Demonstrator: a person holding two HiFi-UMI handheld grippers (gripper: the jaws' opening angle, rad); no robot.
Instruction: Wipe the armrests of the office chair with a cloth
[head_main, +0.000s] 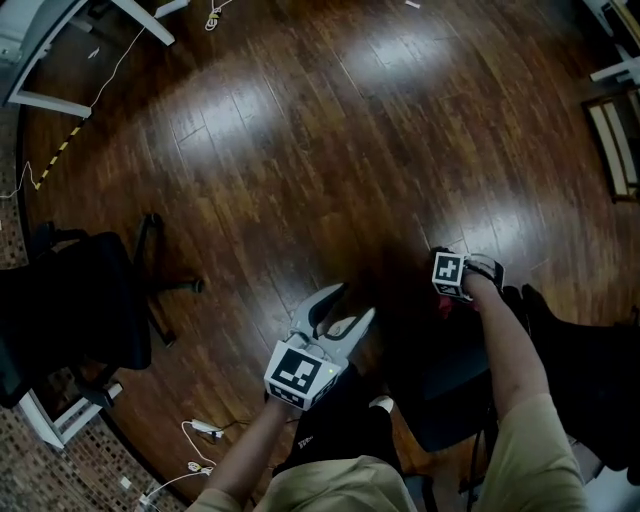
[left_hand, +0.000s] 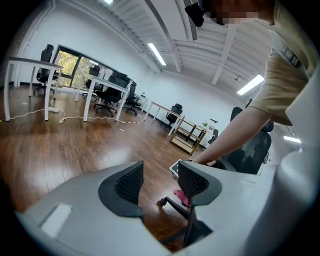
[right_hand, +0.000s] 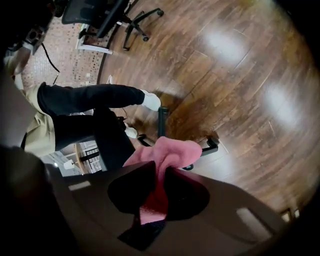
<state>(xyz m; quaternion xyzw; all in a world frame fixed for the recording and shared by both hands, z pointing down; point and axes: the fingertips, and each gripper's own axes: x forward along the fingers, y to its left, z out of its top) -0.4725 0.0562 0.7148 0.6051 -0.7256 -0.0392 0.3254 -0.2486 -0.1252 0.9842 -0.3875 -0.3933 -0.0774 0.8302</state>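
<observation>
Head view: finds the left gripper (head_main: 345, 308) just left of the office chair (head_main: 440, 395), and the right gripper (head_main: 452, 295) over that chair's far edge, with the pink cloth (head_main: 444, 306).

Left gripper view: shows 2 fingers (left_hand: 131, 182) spread apart, nothing between, with the office chair (left_hand: 252, 150) beyond.

Right gripper view: shows fingers (right_hand: 190, 192) clamped on the cloth (right_hand: 167, 152), above the chair's wheeled base (right_hand: 214, 144).

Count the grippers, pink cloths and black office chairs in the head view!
Grey two-jaw grippers: 2, left gripper, right gripper
Pink fabric cloth: 1
Black office chairs: 2, left chair, right chair
Total: 5
</observation>
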